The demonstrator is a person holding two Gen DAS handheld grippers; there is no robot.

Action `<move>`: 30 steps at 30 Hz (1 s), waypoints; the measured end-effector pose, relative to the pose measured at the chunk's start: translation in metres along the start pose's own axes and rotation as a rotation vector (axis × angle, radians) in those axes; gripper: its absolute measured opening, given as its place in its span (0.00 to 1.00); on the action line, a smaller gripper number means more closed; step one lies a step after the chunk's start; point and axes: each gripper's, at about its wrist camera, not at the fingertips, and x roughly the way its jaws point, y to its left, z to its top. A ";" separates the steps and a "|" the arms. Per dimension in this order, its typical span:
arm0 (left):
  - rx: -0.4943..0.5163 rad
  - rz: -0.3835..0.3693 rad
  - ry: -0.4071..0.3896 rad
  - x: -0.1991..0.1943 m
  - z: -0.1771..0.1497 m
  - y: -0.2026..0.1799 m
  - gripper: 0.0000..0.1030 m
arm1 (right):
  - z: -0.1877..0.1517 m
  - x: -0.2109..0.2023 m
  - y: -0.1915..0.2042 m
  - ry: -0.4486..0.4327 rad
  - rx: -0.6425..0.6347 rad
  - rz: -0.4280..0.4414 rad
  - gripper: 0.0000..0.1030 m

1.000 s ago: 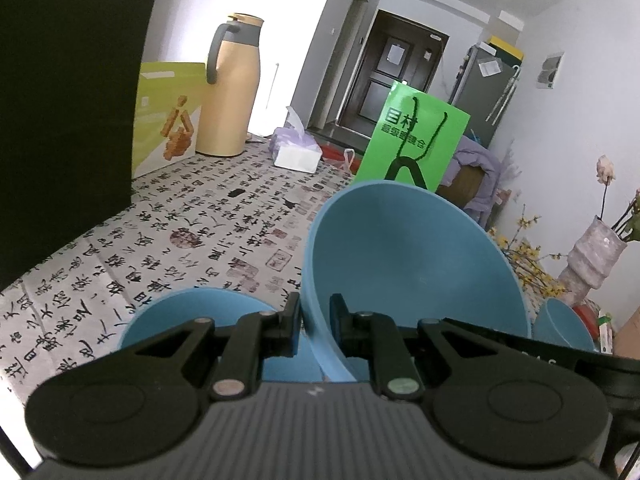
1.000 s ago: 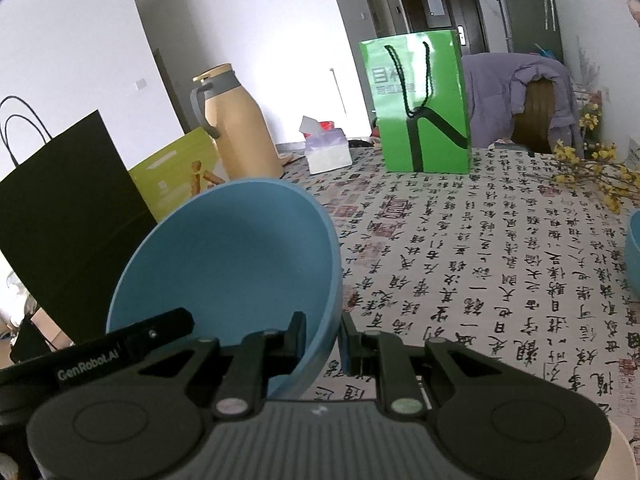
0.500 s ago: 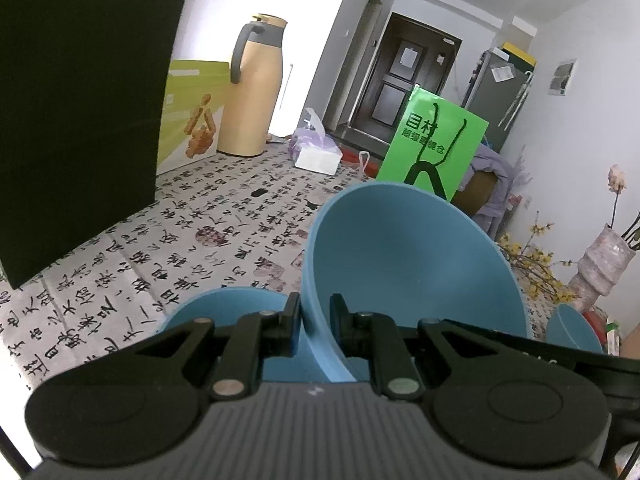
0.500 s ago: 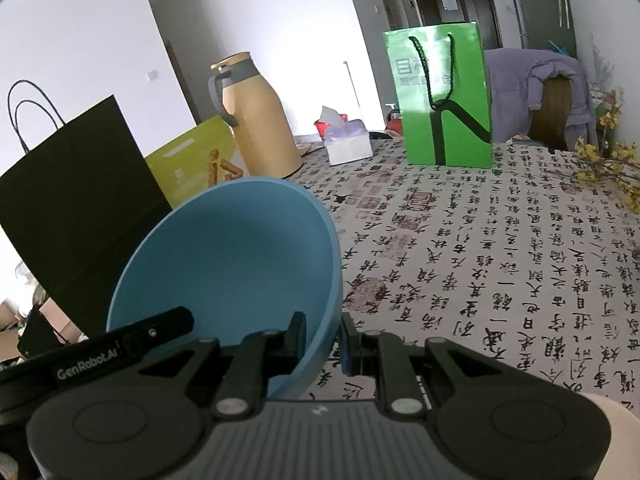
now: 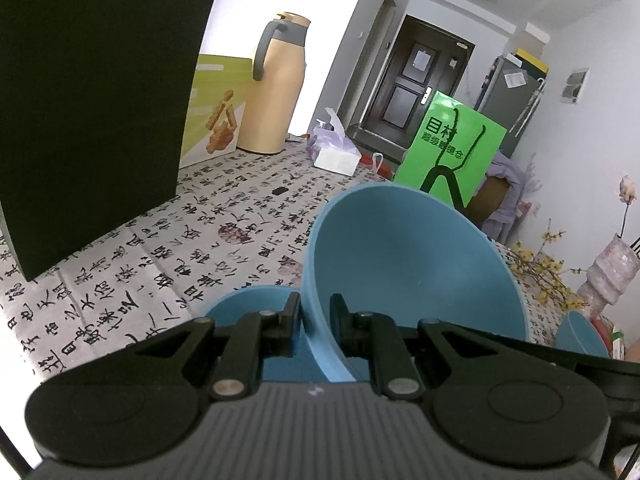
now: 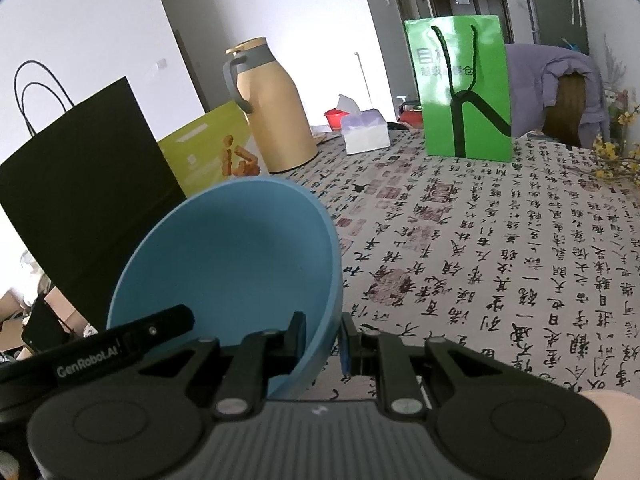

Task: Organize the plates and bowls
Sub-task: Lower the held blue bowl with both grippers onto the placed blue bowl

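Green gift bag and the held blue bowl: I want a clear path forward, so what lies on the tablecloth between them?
Nothing; in the right wrist view only bare tablecloth separates the blue bowl from the green gift bag.

Large bowl [image 5: 412, 264] at centre, above the table [image 5: 168, 248], rim pinched at 6 o'clock between the left gripper [image 5: 315, 322] and, from the opposite side, the right gripper [image 6: 323, 338]. Second bowl [image 5: 244, 304] under it at 7 o'clock; third bowl [image 5: 580, 330] low at 4 o'clock. Dark bag [image 5: 92, 92] at 10 o'clock, box [image 5: 212, 112] behind it, flask [image 5: 276, 92] at 11 beside the box. Tissue pack [image 5: 334, 148] at 12, green bag [image 5: 452, 152] at 1, vase [image 5: 610, 268] at 3.
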 end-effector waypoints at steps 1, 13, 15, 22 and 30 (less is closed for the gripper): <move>-0.002 0.001 0.001 0.000 0.000 0.001 0.15 | 0.000 0.001 0.000 0.001 0.000 0.001 0.16; -0.017 0.023 0.003 -0.003 -0.002 0.017 0.15 | -0.003 0.014 0.015 0.040 -0.020 0.019 0.16; -0.016 0.027 0.002 -0.004 -0.003 0.019 0.15 | -0.005 0.015 0.018 0.046 -0.026 0.021 0.16; -0.022 0.034 0.002 -0.008 -0.007 0.027 0.15 | -0.011 0.017 0.027 0.058 -0.036 0.018 0.16; -0.023 0.051 0.010 -0.011 -0.013 0.039 0.15 | -0.017 0.022 0.037 0.072 -0.043 0.016 0.16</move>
